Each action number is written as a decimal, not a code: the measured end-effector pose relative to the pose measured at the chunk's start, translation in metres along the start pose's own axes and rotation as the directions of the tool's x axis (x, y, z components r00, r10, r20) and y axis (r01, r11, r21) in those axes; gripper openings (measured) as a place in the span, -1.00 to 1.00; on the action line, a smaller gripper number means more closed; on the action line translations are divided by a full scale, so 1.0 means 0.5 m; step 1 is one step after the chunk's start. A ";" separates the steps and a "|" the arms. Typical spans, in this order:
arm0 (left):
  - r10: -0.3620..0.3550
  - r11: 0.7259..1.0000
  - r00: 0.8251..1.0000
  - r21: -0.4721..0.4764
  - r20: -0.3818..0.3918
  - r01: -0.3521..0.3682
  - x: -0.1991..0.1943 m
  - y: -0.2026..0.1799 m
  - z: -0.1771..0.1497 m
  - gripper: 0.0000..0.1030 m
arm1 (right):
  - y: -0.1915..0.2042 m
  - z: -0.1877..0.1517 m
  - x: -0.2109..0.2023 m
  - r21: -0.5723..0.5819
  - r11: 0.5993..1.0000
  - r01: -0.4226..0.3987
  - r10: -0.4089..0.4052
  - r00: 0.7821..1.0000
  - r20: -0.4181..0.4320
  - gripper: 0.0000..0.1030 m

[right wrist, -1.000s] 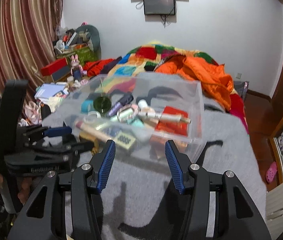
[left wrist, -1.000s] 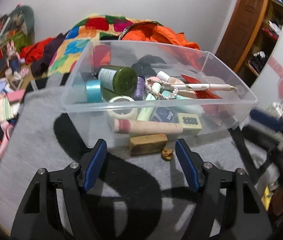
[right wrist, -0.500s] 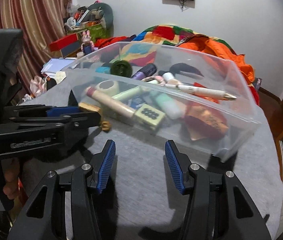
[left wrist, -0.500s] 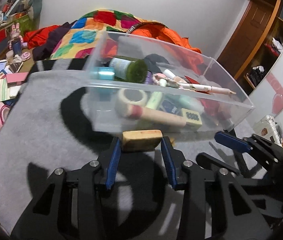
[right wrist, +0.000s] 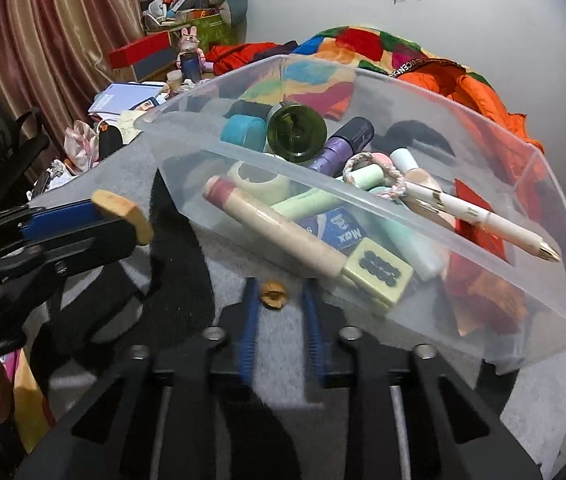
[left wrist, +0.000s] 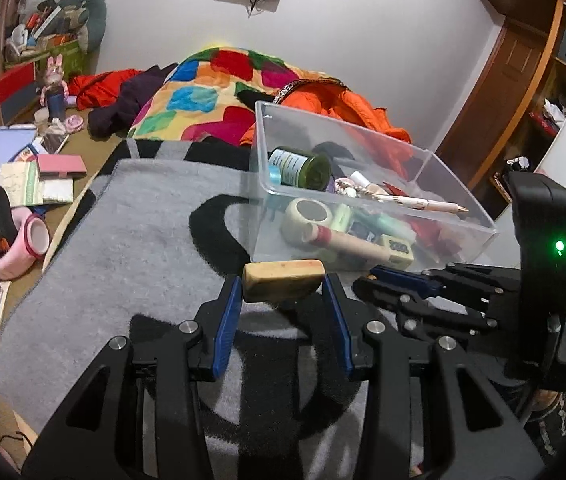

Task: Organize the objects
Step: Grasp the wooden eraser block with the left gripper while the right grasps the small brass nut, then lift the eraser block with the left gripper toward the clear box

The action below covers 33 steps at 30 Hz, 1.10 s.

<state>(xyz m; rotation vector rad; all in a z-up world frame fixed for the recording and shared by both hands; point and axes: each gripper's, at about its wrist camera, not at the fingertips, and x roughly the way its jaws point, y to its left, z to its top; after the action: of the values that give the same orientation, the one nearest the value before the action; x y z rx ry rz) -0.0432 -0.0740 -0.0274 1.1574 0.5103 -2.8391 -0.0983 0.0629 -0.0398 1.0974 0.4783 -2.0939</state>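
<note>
Through the left wrist, found the left gripper (left wrist: 282, 297) clamped endwise on one tan block (left wrist: 283, 280), pinched at the very fingertips and lifted off the grey blanket (left wrist: 123, 220). Saw one clear bin (left wrist: 257, 152) just beyond the tips and to their right. Needed, by this reading, to keep the squeeze firm, carry the block level over the near rim and part the jaws only once above the bin's contents. Counted inside it one green jar (left wrist: 303, 168), one tape roll (left wrist: 309, 216) and one pen (left wrist: 415, 201). Through the right wrist, caught the right gripper (right wrist: 279, 300) with jaws just closing to nearly together on one small brown lump (right wrist: 273, 295), set between the very tips on the blanket; blurred, so could only judge the hold slight. Ought to have seated it deeper before lifting. Counted one patterned tile (right wrist: 377, 270) just beyond the right tip, inside the bin.
</note>
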 end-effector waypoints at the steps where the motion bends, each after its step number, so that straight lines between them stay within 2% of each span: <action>1: 0.005 1.000 1.000 0.011 0.005 -0.006 -0.002 -0.003 0.001 -0.20 | -0.001 0.001 -0.002 0.007 1.000 -0.005 0.005 1.000 0.005 -0.77; 12: -0.007 0.997 1.000 0.078 0.027 0.005 -0.012 -0.043 0.023 -0.20 | -0.025 -0.005 -0.072 0.067 0.997 -0.033 0.025 0.993 0.116 -0.77; 18: -0.017 0.993 0.998 0.114 0.055 0.011 -0.024 -0.067 0.046 -0.20 | -0.049 -0.011 -0.134 0.104 0.994 -0.044 0.022 0.980 0.199 -0.77; 25: -0.039 0.986 0.997 0.166 0.067 0.027 -0.015 -0.102 0.079 -0.20 | -0.096 -0.002 -0.193 0.148 0.989 -0.022 -0.021 0.959 0.282 -0.77; 28: -0.043 0.981 0.996 0.191 0.076 0.028 -0.005 -0.118 0.092 -0.20 | -0.113 0.007 -0.197 0.165 0.986 -0.008 -0.042 0.954 0.296 -0.77; 33: -0.051 0.975 0.996 0.219 0.072 0.034 0.024 -0.140 0.113 -0.20 | -0.136 0.026 -0.171 0.189 0.982 0.002 -0.056 0.958 0.281 -0.77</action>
<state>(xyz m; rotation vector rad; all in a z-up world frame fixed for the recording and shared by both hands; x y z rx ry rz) -0.1009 -0.0244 0.0223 1.0704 0.2260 -3.0247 -0.1226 0.1371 0.0375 0.8715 0.1610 -2.3125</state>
